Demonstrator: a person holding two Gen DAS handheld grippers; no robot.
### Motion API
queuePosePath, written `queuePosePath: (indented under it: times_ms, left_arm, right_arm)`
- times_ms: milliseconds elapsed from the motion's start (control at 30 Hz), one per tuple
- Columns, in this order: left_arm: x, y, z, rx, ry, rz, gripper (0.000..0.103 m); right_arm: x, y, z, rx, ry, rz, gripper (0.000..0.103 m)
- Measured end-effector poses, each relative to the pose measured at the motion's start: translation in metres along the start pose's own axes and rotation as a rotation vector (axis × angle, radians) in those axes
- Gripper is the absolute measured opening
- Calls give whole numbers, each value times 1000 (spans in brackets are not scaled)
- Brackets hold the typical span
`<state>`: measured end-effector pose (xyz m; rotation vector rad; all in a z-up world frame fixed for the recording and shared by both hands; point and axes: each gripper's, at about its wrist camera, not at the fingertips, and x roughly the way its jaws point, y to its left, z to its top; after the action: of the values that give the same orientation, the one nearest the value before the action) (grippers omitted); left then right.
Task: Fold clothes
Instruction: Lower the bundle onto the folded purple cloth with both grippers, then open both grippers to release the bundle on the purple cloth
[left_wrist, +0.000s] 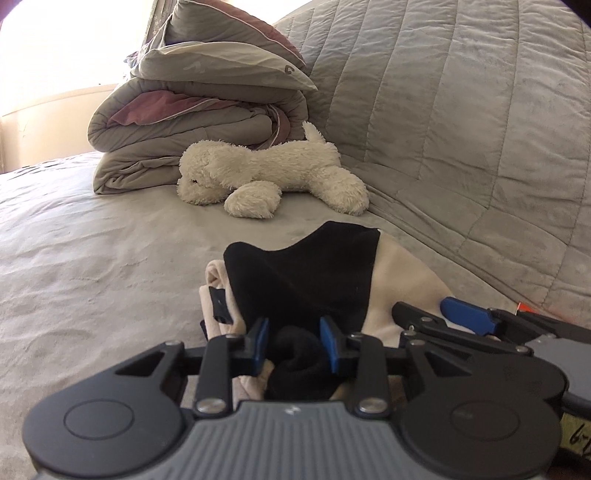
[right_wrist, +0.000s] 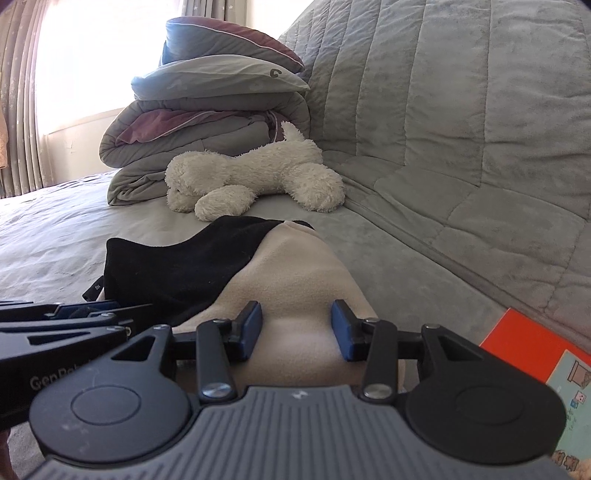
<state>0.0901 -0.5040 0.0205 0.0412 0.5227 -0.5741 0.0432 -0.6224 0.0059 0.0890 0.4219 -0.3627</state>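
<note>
Left gripper (left_wrist: 295, 341): pointed forward and somewhat downward over the bed (left_wrist: 92, 266), low to the surface. Jaws partly closed, blue pads (left_wrist: 330, 343) pressed on either side of a bunched roll of black fabric; grip on the garment (left_wrist: 306, 273) at its near edge. In the right wrist view this gripper (right_wrist: 85, 314) appears at the left edge, side-on, lying just beside the other tool.

Right gripper (right_wrist: 297, 332): same forward, downward-tilted pose, level with its neighbour. Jaws partly closed, a raised fold of cream fabric pinched between the pads (right_wrist: 341, 330). In the left wrist view it (left_wrist: 465, 317) shows at the right, side-on, resting on the cream cloth.

Garment (right_wrist: 288, 269): black-and-cream fleece piece, lying on the bed directly ahead of both grippers and extending away from them. Black section ahead of the left gripper, cream section ahead of the right; near edge held at two points side by side. A small dark tag (left_wrist: 219, 306) sits at its left edge.

Other items, beyond the garment: white plush dog (left_wrist: 269, 177) lying on its side; stack of folded grey quilts (left_wrist: 199, 107) behind it; grey quilted cover (left_wrist: 461, 129) rising to the right. Orange-edged book (right_wrist: 543, 354) just right of the right gripper.
</note>
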Motion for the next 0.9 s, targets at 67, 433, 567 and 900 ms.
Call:
queuePosePath:
  times_ms: [67, 433, 567, 900]
  left_arm:
    - [0, 1, 1, -4, 6, -4, 33]
    - [-71, 30, 28, -64, 21, -29, 37]
    - [-112, 57, 31, -56, -2, -11, 40]
    - [-239, 168, 31, -130, -81, 87, 57]
  right_arm:
    - [0, 1, 1, 4, 7, -7, 44]
    - [-67, 22, 31, 130, -1, -125, 96]
    - [-109, 52, 49, 136, -19, -146, 96]
    - [-187, 169, 81, 65, -34, -141, 103]
